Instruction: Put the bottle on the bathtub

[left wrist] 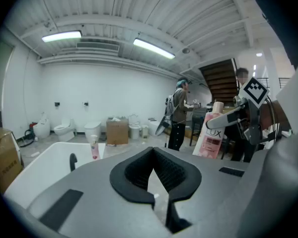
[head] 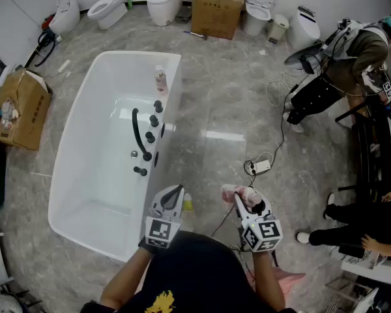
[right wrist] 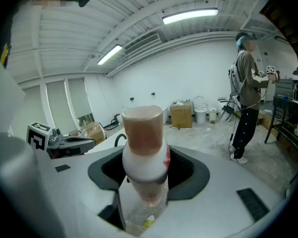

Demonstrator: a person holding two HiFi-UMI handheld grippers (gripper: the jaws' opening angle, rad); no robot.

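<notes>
In the right gripper (head: 241,198): a pink LUX bottle (head: 237,192), pinched between the two black pads (right wrist: 188,170) at its pale middle, flat brownish-pink cap pointing away from the gripper. Held upright in the left gripper view, label readable. Hangs in the air above the grey marbled floor (head: 215,116), off to the right of the white bathtub (head: 64,150) and apart from its rim.

Left gripper (head: 173,194): jaws drawn together at the tips, nothing between them, only a thin wedge of light floor showing behind the pads. Hovers at the tub's near right corner (over the rim or just beside it, cannot tell from above).

On the tub's far right corner: a second small pink bottle (head: 159,79), standing upright. Along the right rim, a row of black tap fittings (head: 150,135) with a curved black bar beside them.

Beyond the tub, white toilets (head: 164,2) lined against the wall and a cardboard box (head: 216,8) among them; another open box (head: 19,106) left of the tub. On the floor ahead of the right gripper, a white power strip (head: 260,167) with its cable. At far right, a person (head: 342,60) in a grey top and black trousers, standing near dark tables.
</notes>
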